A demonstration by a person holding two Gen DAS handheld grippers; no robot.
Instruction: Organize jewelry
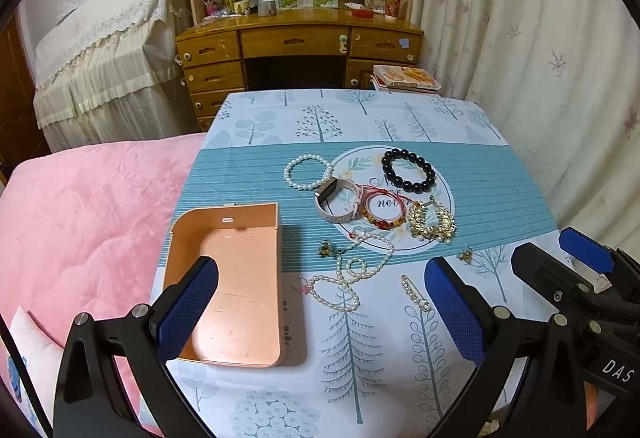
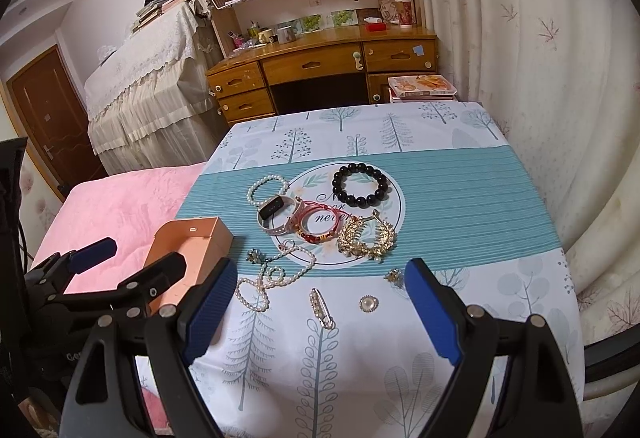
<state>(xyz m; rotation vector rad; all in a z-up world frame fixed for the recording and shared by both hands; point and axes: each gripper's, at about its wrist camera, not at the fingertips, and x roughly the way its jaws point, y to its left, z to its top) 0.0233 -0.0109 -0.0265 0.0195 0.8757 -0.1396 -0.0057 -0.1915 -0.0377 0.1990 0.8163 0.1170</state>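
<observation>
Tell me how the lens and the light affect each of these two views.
Left wrist view: heavy fisheye bending, black corners; the curtain bows outward; the pink box throws a soft shadow to its right; the jewelry is sharp. Right wrist view: same barrel warp; the desk tilts, its top shows mild glare; the black bead bracelet shows small highlights; the nearby gripper pads look slightly soft.
</observation>
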